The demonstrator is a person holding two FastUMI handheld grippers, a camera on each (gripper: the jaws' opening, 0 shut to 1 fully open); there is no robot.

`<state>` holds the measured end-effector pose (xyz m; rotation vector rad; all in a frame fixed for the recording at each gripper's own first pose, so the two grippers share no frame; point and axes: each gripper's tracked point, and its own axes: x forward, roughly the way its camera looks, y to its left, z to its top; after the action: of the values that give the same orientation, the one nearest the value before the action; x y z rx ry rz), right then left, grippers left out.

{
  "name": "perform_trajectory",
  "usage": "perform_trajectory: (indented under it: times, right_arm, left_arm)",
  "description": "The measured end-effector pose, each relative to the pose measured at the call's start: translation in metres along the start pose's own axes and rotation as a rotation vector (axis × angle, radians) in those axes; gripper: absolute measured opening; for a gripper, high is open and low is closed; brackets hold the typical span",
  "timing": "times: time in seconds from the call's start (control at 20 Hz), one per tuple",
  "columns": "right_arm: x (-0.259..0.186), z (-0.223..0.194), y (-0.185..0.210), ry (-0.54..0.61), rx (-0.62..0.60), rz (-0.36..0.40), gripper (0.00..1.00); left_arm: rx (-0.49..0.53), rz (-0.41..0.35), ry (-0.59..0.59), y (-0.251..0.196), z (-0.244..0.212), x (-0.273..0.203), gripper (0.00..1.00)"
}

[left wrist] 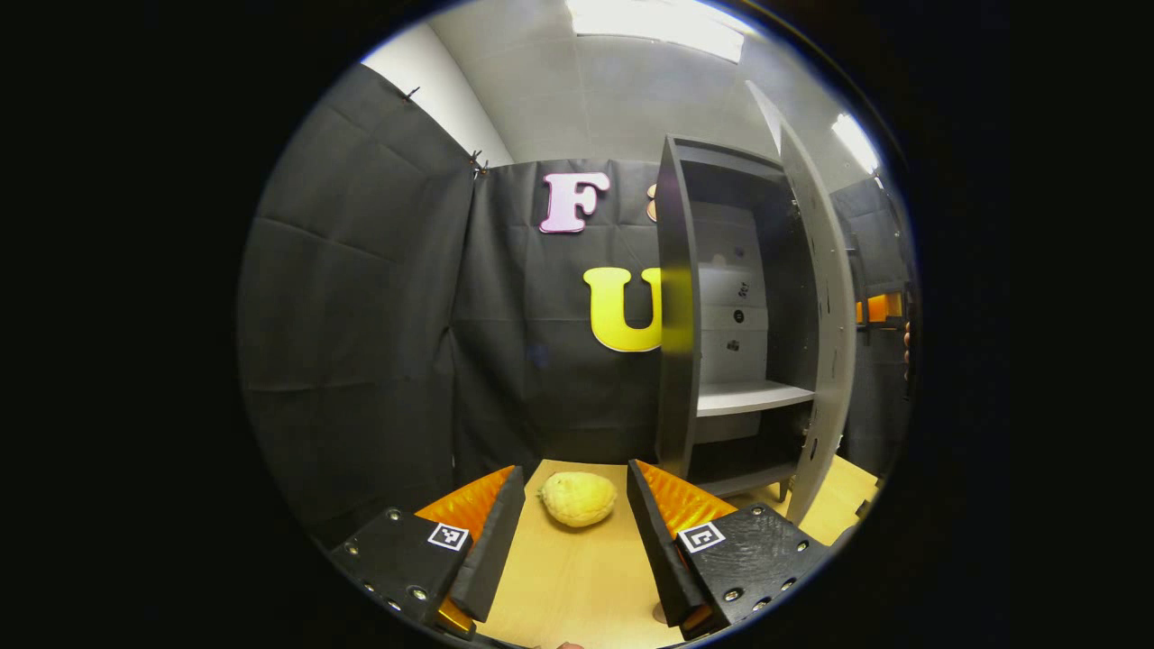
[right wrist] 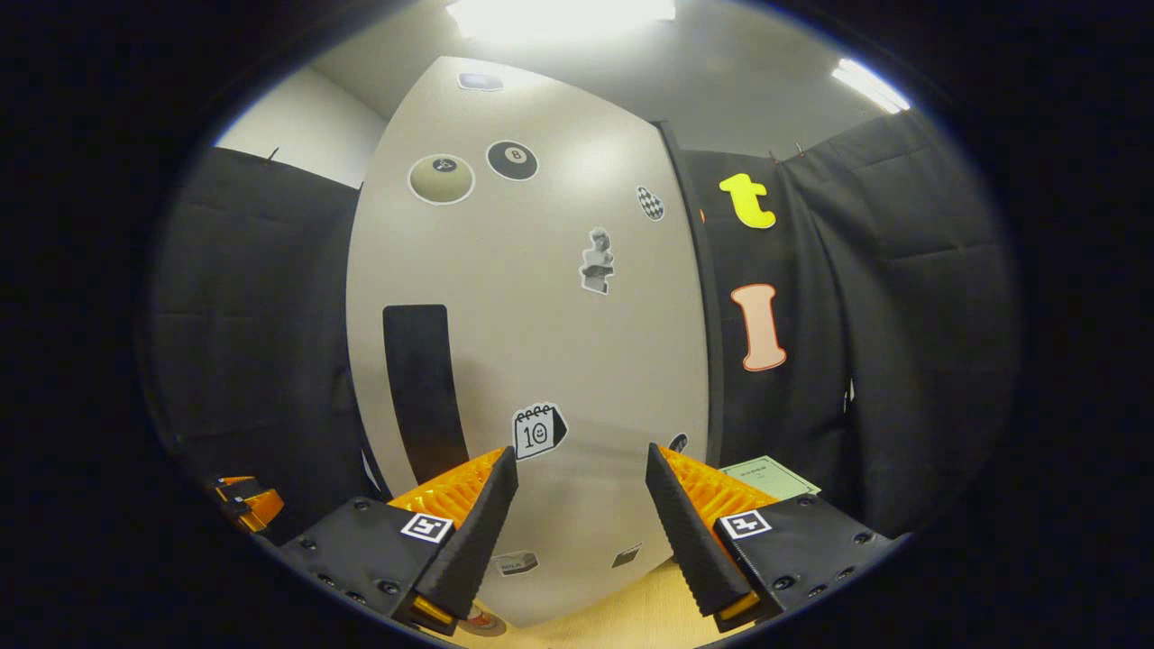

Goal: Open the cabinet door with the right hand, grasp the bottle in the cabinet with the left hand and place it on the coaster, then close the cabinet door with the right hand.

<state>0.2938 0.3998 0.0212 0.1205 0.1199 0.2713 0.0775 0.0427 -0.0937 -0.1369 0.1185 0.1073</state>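
Clearly both are spread wide and hold nothing: left gripper (left wrist: pixel 575 482) frames a yellow fruit (left wrist: pixel 578 498) at lower centre; right gripper (right wrist: pixel 581 464) faces the cabinet door (right wrist: pixel 532 342).

On the cabinet door (right wrist: pixel 541 342), a black ball sticker (right wrist: pixel 512 160) has the number 8, and a little calendar sticker (right wrist: pixel 538 431) has the number 10.

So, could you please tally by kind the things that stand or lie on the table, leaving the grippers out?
cabinet: 1
yellow bumpy fruit: 1
green sheet: 1
round disc, probably the coaster: 1
Total: 4
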Motion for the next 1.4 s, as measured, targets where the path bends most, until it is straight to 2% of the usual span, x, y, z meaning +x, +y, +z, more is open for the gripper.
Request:
perform_trajectory:
  times: [0.15, 0.3, 0.4, 0.45, 0.75, 0.8, 0.95, 1.0, 1.25, 1.4]
  right_arm:
    - [0.018, -0.005, 0.03, 0.006, -0.021, 0.041, 0.92]
    - [0.039, -0.011, 0.055, 0.006, -0.053, 0.051, 0.92]
    - [0.05, -0.01, 0.061, 0.003, -0.066, 0.05, 0.92]
    - [0.055, -0.011, 0.063, 0.005, -0.07, 0.05, 0.92]
    - [0.073, -0.004, 0.068, 0.015, -0.062, 0.058, 0.92]
    - [0.07, -0.001, 0.066, 0.011, -0.051, 0.063, 0.86]
    - [0.051, 0.007, 0.046, -0.008, -0.065, 0.061, 0.85]
    - [0.039, 0.008, 0.039, -0.008, -0.075, 0.062, 0.96]
    - [-0.018, 0.014, -0.01, -0.031, -0.117, 0.057, 0.96]
    - [-0.044, 0.017, -0.042, -0.039, -0.12, 0.047, 0.96]
  left_arm:
    - [-0.007, 0.025, -0.003, 0.019, -0.003, -0.005, 0.64]
    - [-0.012, 0.049, 0.003, 0.049, -0.004, -0.017, 0.66]
    - [-0.016, 0.059, 0.004, 0.051, -0.004, -0.021, 0.64]
    - [-0.016, 0.063, 0.004, 0.052, -0.005, -0.02, 0.66]
    - [-0.017, 0.058, -0.005, 0.042, 0.004, -0.024, 0.66]
    - [-0.013, 0.054, -0.007, 0.037, 0.007, -0.025, 0.66]
    - [0.003, 0.042, -0.016, 0.016, 0.019, -0.025, 0.64]
    - [0.003, 0.039, -0.022, 0.006, 0.024, -0.025, 0.66]
    - [0.013, 0.009, -0.048, -0.057, 0.047, -0.026, 0.64]
    - [0.021, -0.014, -0.066, -0.1, 0.064, -0.029, 0.66]
